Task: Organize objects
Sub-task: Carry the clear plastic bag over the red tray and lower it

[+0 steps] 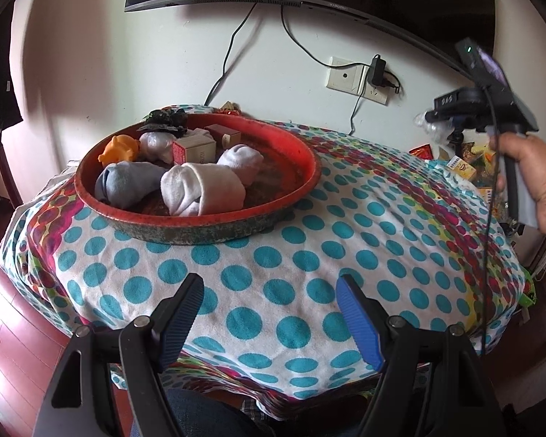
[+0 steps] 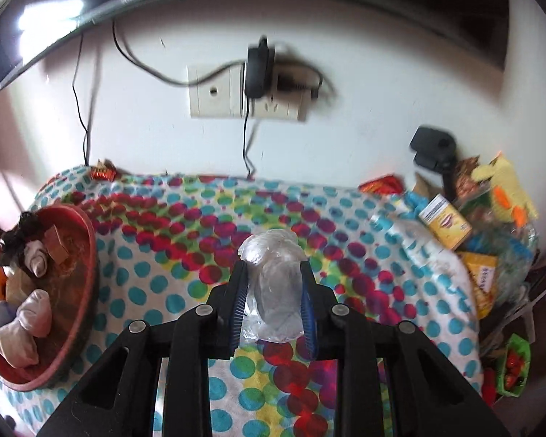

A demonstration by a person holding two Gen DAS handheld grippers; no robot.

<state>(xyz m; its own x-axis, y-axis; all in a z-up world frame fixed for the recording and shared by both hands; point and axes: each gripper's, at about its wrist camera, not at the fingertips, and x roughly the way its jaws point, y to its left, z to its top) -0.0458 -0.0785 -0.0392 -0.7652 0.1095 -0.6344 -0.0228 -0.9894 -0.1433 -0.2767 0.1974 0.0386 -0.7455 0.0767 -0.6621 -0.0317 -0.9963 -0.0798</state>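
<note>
My right gripper (image 2: 272, 273) is squeezing one crumpled clear plastic bag (image 2: 273, 284) between its pads, holding it up over the middle of the polka-dot cloth-covered table (image 1: 309, 255). My left gripper (image 1: 269, 284) is hanging wide open with nothing in it, over the table's near edge. The round red tray (image 1: 305, 153) is sitting toward the far left corner; in it I'm counting four rolled socks, two small boxes, one orange toy (image 1: 120, 149) and one dark clump.
</note>
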